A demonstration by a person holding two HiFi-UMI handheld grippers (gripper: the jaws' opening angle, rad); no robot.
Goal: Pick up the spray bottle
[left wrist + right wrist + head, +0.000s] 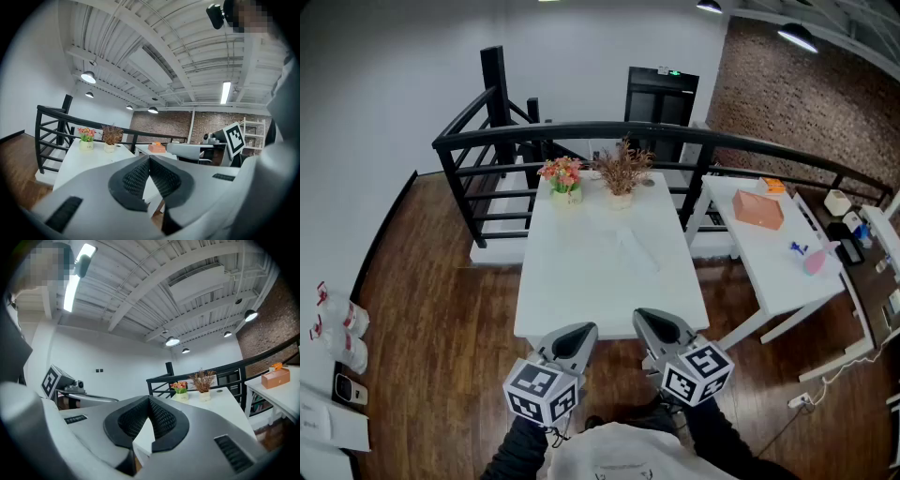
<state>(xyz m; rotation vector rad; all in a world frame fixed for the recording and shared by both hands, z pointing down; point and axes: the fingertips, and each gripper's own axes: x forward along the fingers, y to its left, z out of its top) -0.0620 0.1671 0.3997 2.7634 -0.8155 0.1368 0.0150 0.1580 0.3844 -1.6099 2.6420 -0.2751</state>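
While held short of white table [572, 291] | left gripper [582, 330]: jaws clenched, empty | right gripper [648, 317]: jaws clenched, empty

Pink spray bottle [817, 259], small in head view, on white side bench [766, 267] near its right edge, ahead-right of right tool [654, 321], well apart; pose unclear.
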